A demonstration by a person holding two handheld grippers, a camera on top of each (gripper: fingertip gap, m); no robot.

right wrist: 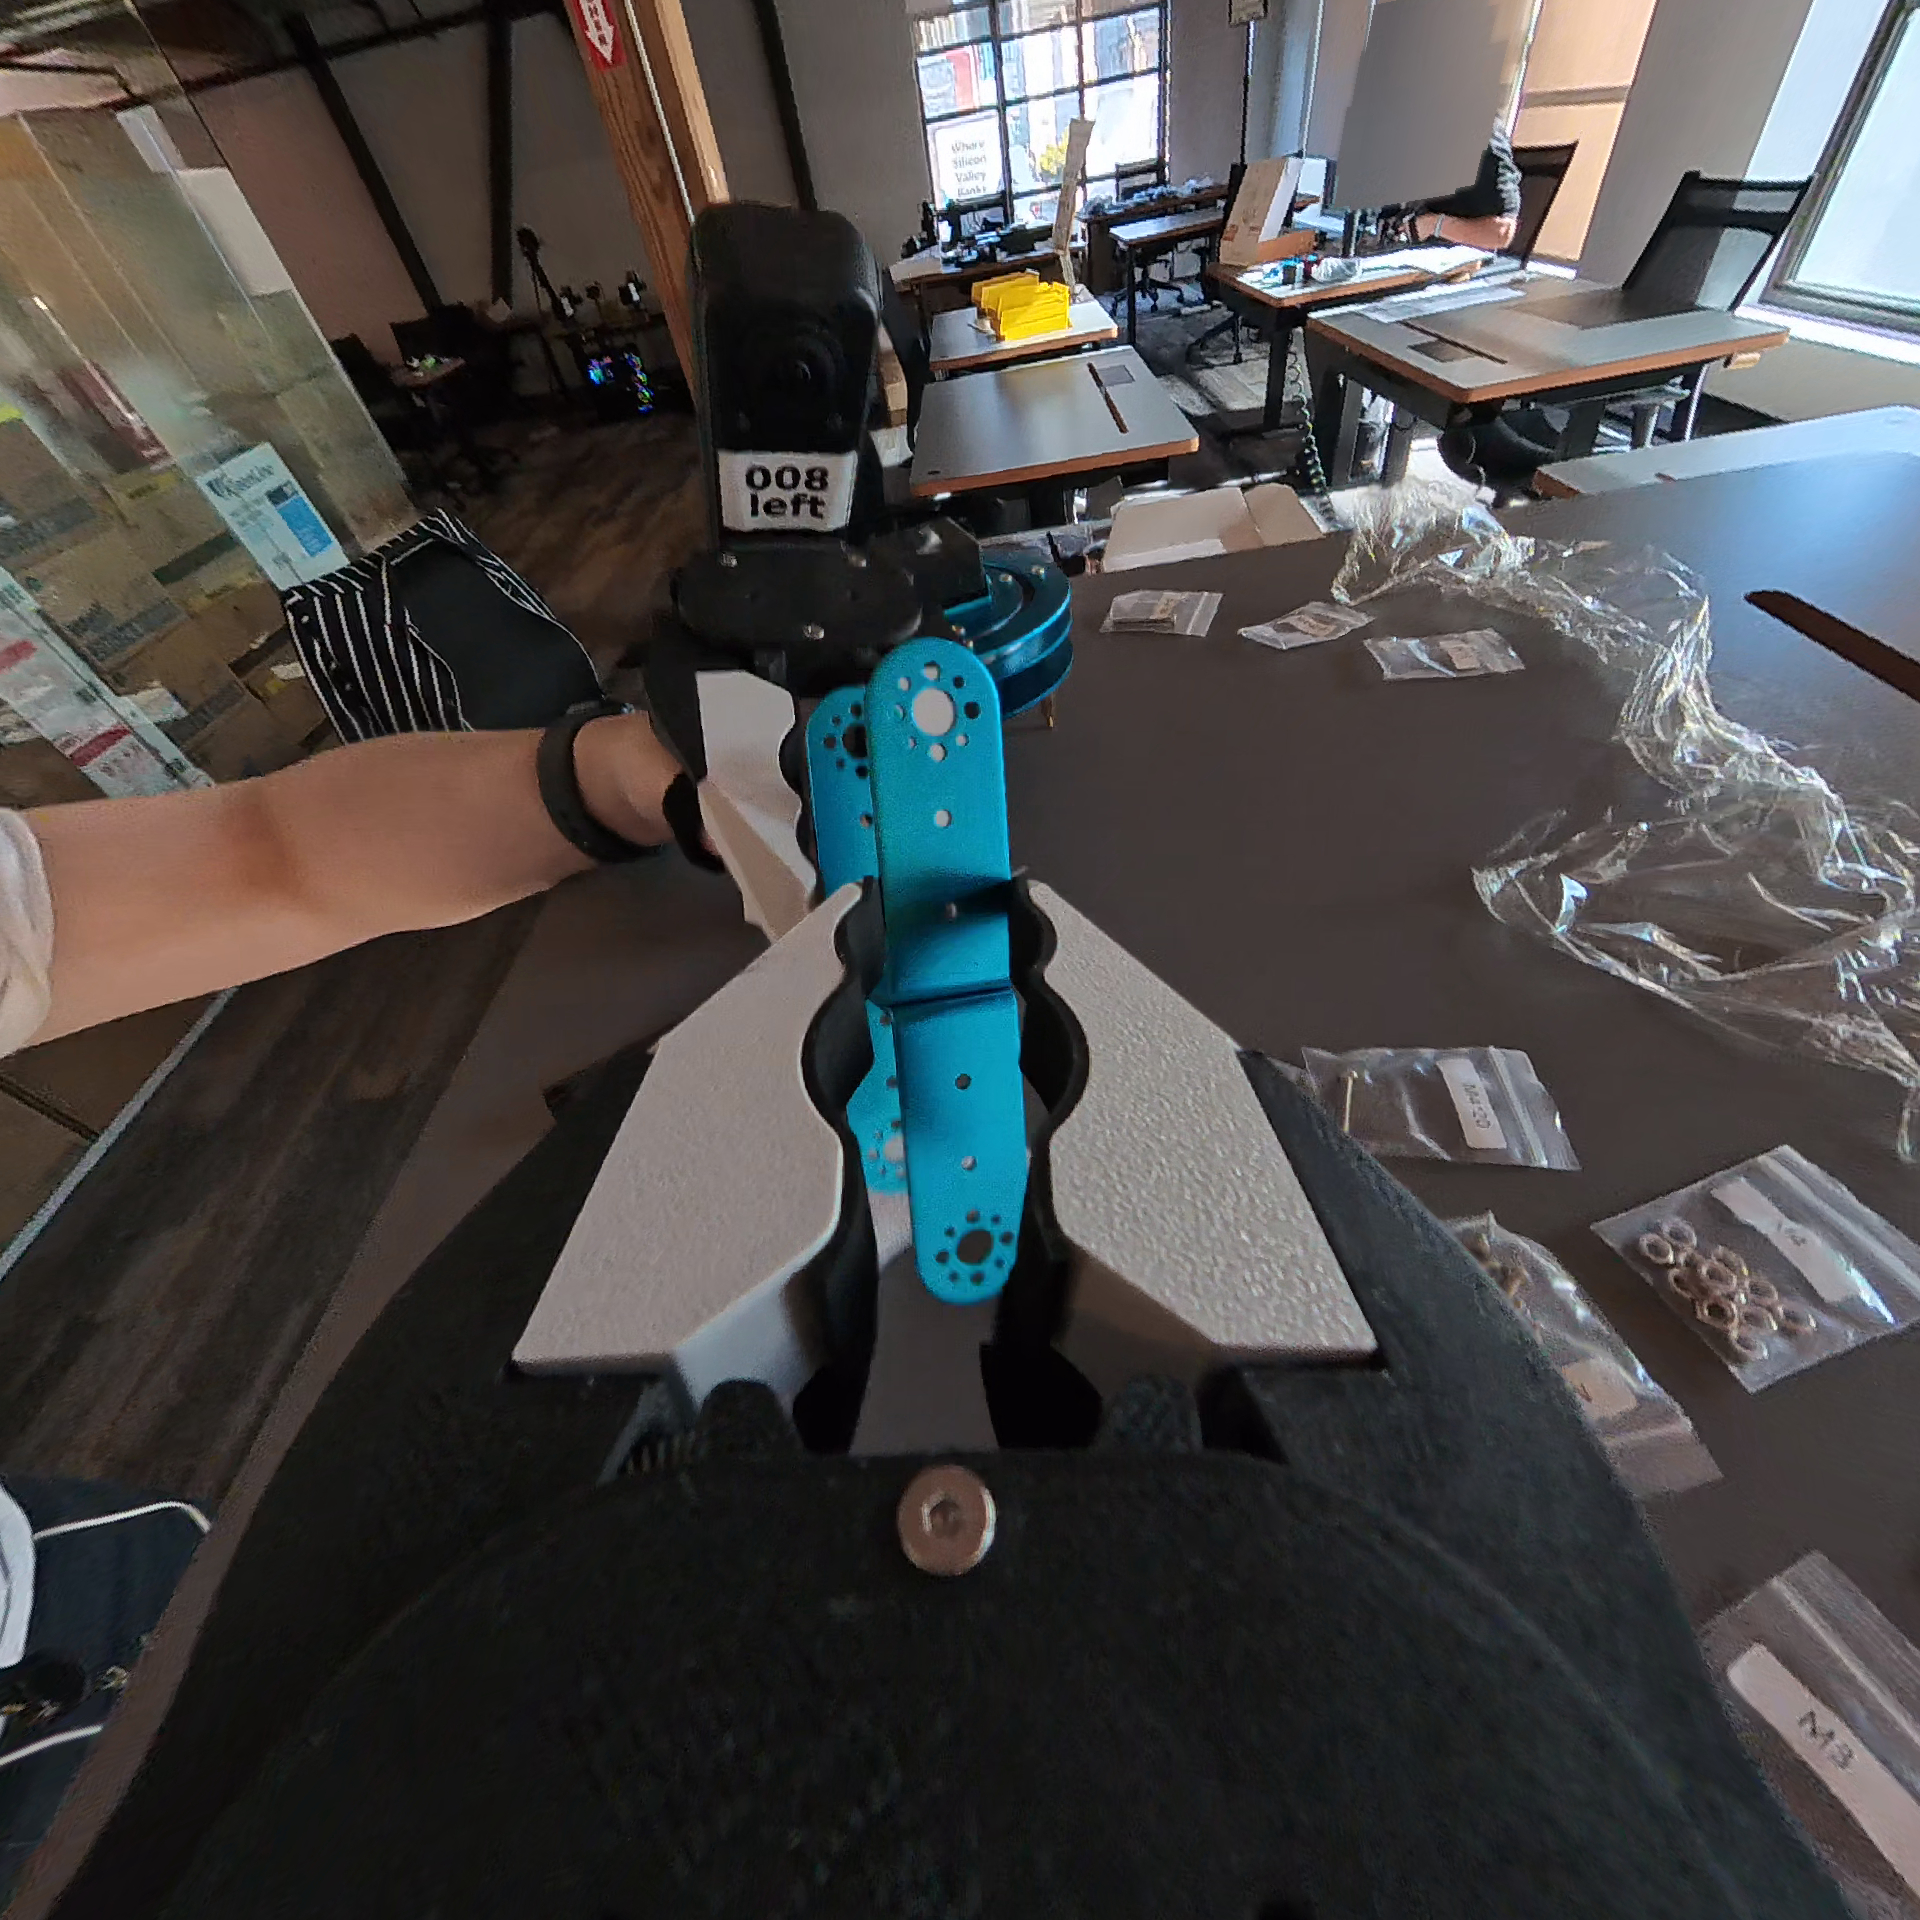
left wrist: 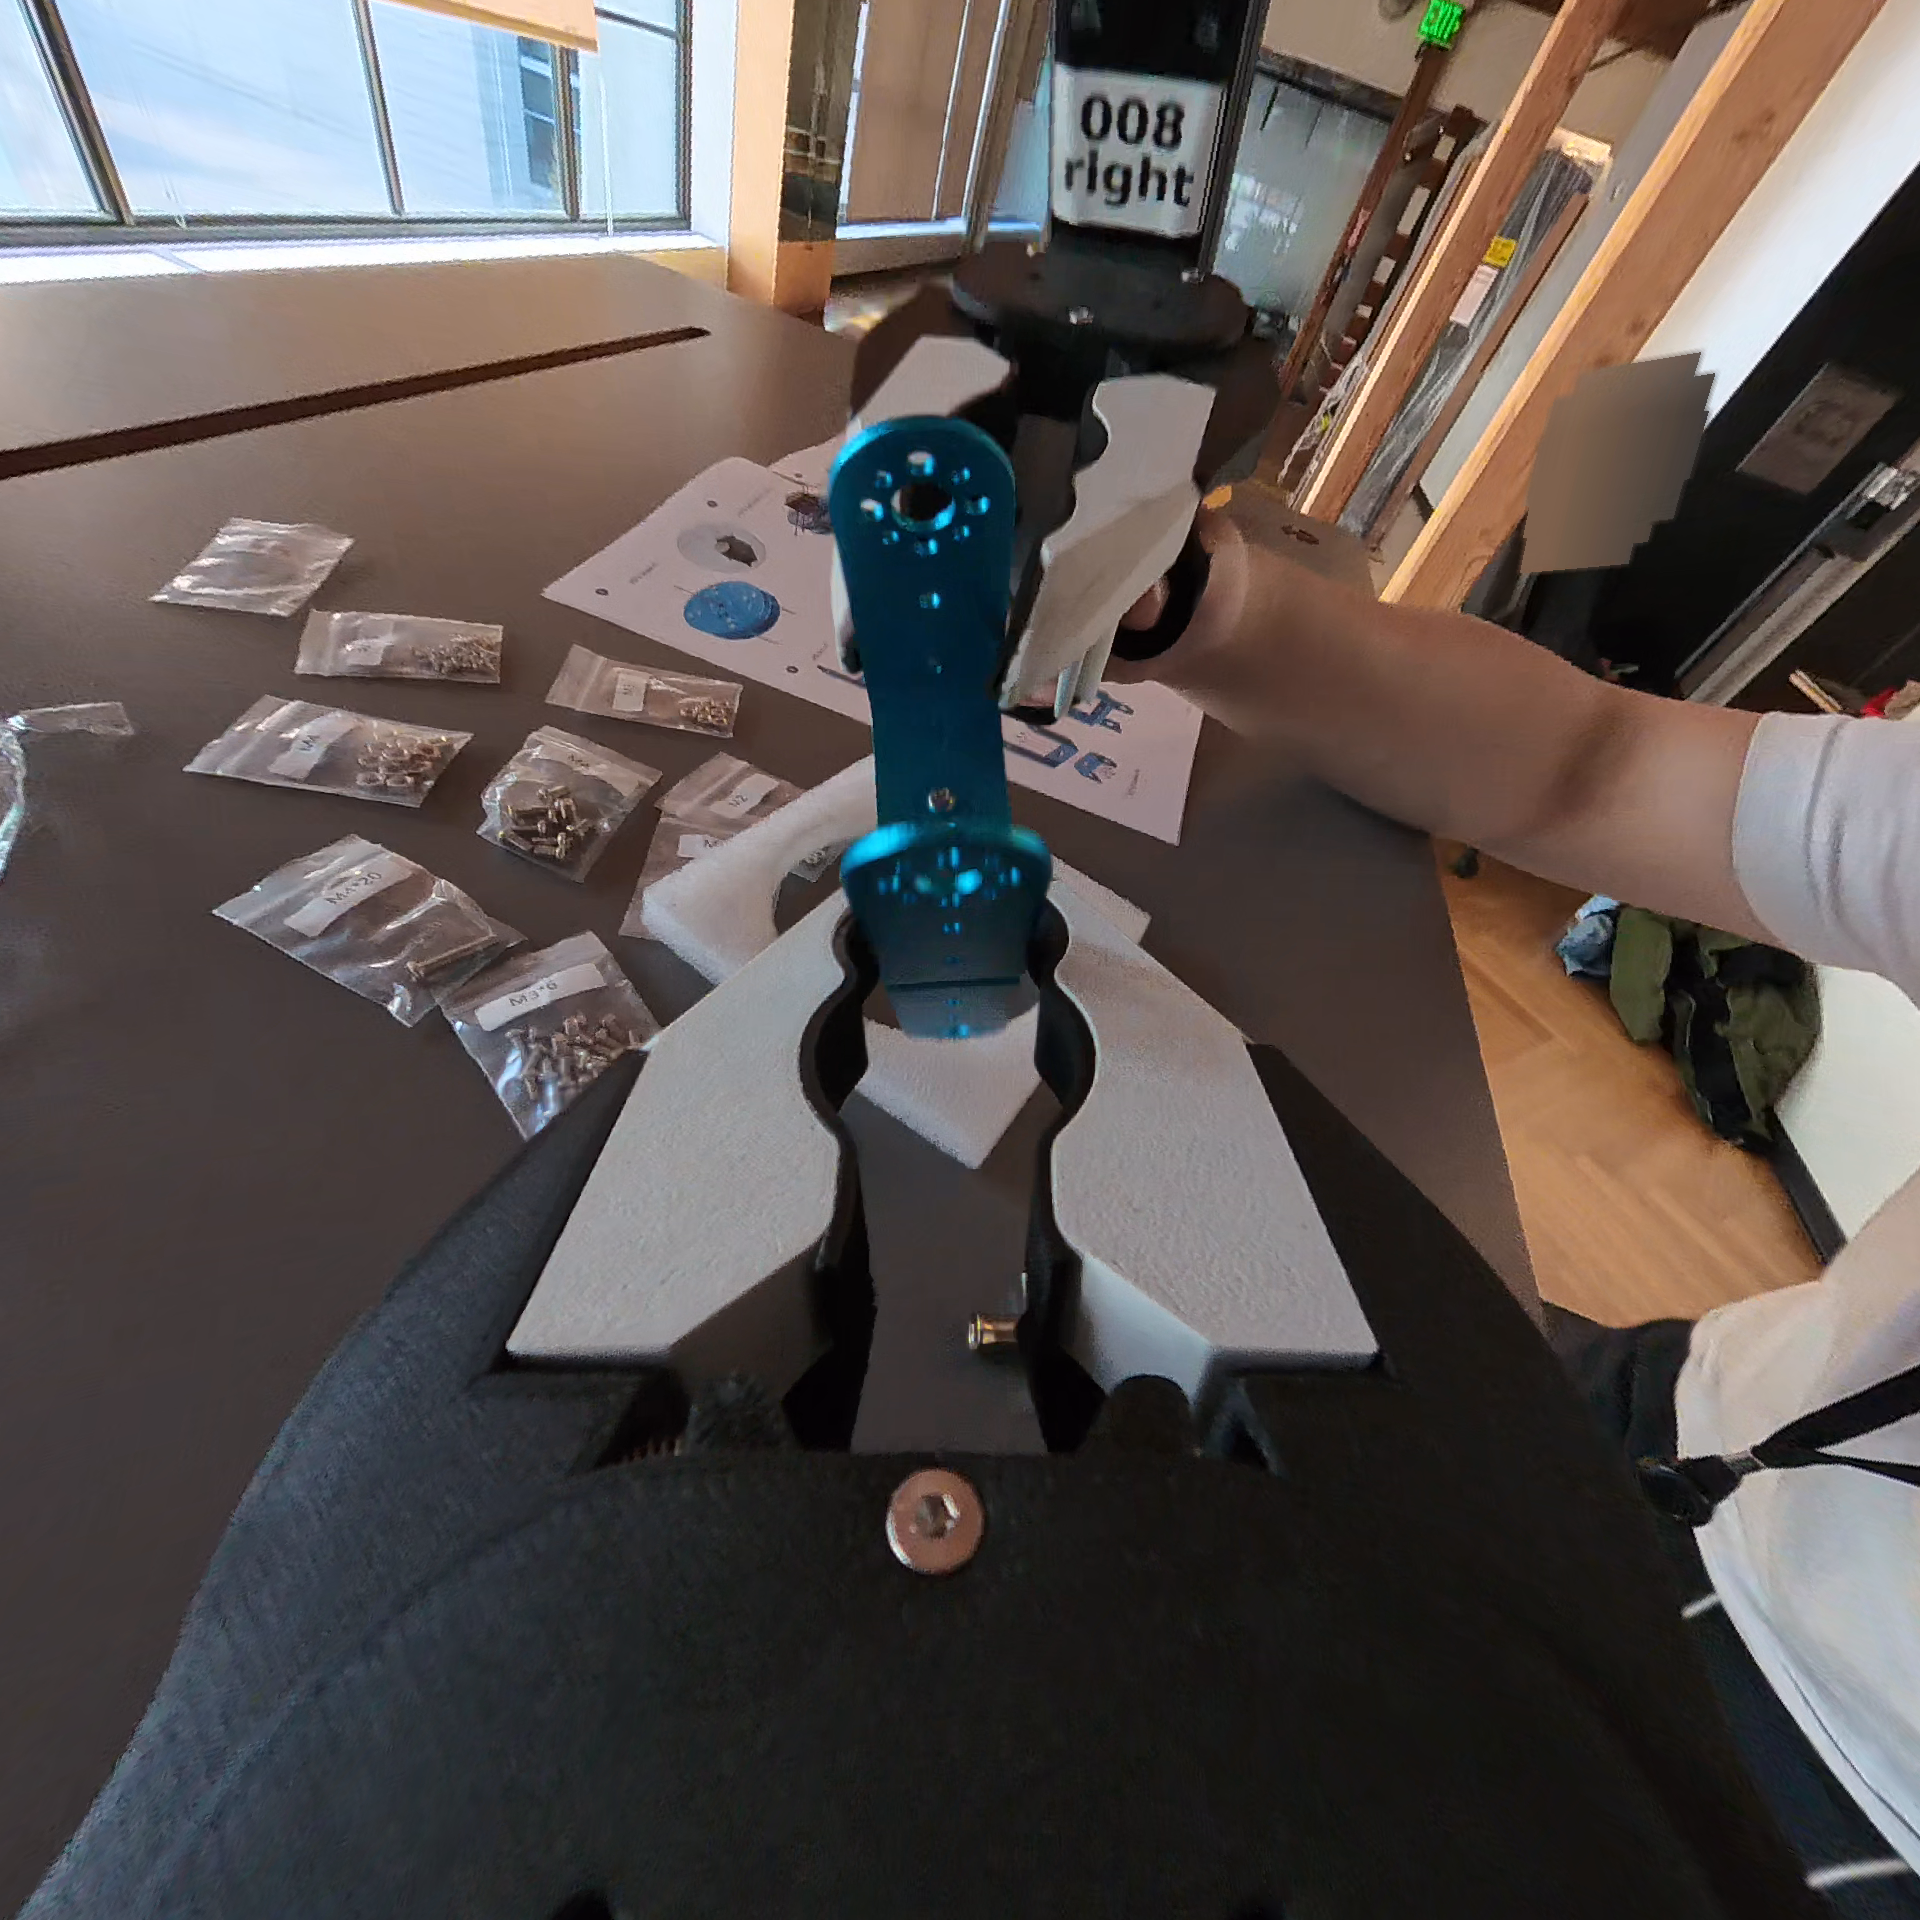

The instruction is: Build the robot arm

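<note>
In the left wrist view, the left gripper (left wrist: pixel 940 987) has its jaws closed on the lower end of a blue metal bracket (left wrist: pixel 930 665), held above the dark surface (left wrist: pixel 312 436) with its screw bags (left wrist: pixel 561 795) and white foam (left wrist: pixel 727 894). In the right wrist view, the right gripper (right wrist: pixel 940 966) has its jaws clamped on the same bracket at its bend, while the left gripper faces it from beyond, beside crumpled plastic wrap (right wrist: pixel 1704 831).

lower end of the blue bracket (left wrist: pixel 940 675) blurred; screw bags (right wrist: pixel 1829 1745) cut off at edge

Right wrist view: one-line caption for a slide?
Right tongs shut on a blue bracket above the dark table; left tongs meet it opposite.
</note>
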